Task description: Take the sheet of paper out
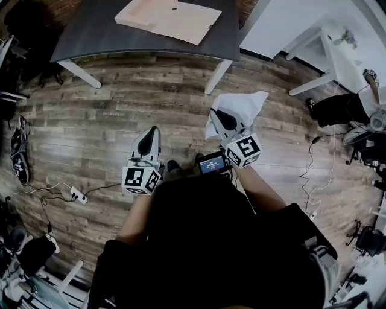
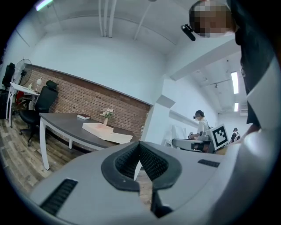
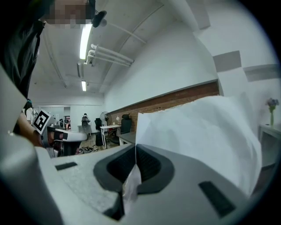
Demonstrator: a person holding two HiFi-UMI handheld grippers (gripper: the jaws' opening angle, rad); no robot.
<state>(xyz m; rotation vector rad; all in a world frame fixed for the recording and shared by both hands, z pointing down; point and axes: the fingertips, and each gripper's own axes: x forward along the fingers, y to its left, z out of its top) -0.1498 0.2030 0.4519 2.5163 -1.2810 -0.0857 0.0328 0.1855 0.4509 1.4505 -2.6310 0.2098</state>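
**Entry: sheet withdrawal, one moment**

- **Sheet** (image 1: 244,105): white, right of centre in the head view. It is in the air over the plank floor (image 1: 108,121), well apart from the table. In the right gripper view it (image 3: 197,132) fans up and to the right of the jaws, curved but not creased.
- **Right gripper** (image 1: 217,116): tongs pressed together on one edge of the sheet. In its own view (image 3: 135,151) the paper runs down the seam between the pads.
- **Left gripper** (image 1: 152,134): left of centre in the head view, beside the right gripper but apart from it. Its own view (image 2: 139,149) shows the tips together with nothing between them.
- **Table** (image 1: 120,36): dark top, upper left of the head view.
- **Envelope** (image 1: 169,18): tan and flat, on the table at the top edge. No sheet shows at its mouth.

**Status (judged):** the sheet looks clear of the envelope, so extraction seems done. What is left is to carry it and set it down.

**Handling notes (judged):**
- Hold the pinch firm. Only an edge is gripped, and thin paper slips or tears if jerked.
- Move slowly, so that air does not fold the free part.
- Lay the free end down first, then part the tongs.
- The left gripper is free to steady a corner.
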